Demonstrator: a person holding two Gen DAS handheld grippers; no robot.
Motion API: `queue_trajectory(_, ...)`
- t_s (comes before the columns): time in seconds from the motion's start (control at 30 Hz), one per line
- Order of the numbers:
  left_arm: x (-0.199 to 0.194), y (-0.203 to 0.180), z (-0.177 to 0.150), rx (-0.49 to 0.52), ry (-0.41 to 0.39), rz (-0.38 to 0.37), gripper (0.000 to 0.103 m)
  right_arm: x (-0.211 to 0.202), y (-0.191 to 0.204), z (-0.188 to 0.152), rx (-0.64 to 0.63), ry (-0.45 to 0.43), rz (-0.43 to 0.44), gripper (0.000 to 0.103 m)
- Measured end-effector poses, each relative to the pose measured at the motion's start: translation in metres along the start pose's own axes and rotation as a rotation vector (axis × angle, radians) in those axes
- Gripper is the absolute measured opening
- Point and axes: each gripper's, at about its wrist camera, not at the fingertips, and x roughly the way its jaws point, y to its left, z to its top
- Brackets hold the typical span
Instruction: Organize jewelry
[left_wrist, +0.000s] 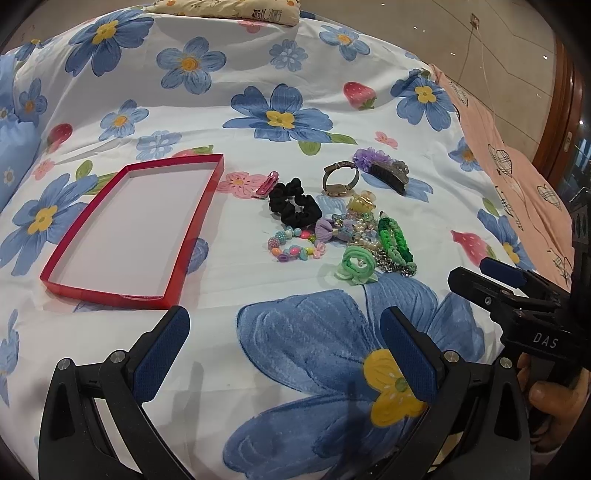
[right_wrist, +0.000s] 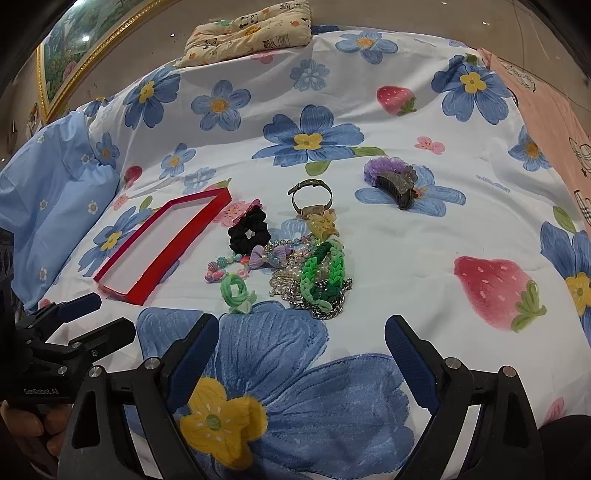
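1. Your left gripper has its jaws spread wide with nothing between them, held above the flowered bedsheet at the near edge.
2. Your right gripper is the same: jaws wide apart, nothing gripped, held over the big blue flower print.
3. Just beyond the right gripper lies the jewelry pile. Its nearest pieces are a green braided bracelet resting on a silver chain, with a light green hair tie to the left.
4. Farther out sit a black scrunchie, a watch and, well apart to the far right, a dark claw clip against a purple scrunchie.
5. The red tray lies left of the pile, beyond your left gripper (its white floor is bare).
6. Progress, as I judge it: nothing is sorted yet and every piece is left to move.
7. Pose: both grippers point forward side by side, your hand on the right one's handle.
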Motion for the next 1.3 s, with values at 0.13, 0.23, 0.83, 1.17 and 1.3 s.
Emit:
queue_trajectory(0.13, 0.0, 0.003, 0.001, -0.002, -0.004, 0.009, 0.103, -0.002, 0.0, -0.001, 0.004, -0.007, -0.002, 0.093)
queue_trajectory(0.23, 0.0, 0.004, 0.001, -0.004, -0.007, 0.013, 0.103, -0.004, 0.0, 0.0, 0.008, -0.017, -0.003, 0.093)
queue_trajectory(0.83, -0.009, -0.001, 0.004, 0.025, -0.057, 0.056, 0.103, -0.015, 0.002, 0.002, -0.002, -0.085, 0.003, 0.093)
queue_trajectory(1.17, -0.009, -0.001, 0.004, 0.026, -0.057, 0.057, 0.103, -0.015, 0.004, 0.002, -0.004, -0.086, 0.006, 0.093)
queue_trajectory(1.3, -0.009, -0.001, 0.003, 0.027, -0.058, 0.057, 0.103, -0.015, 0.004, 0.002, -0.003, -0.085, 0.005, 0.093)
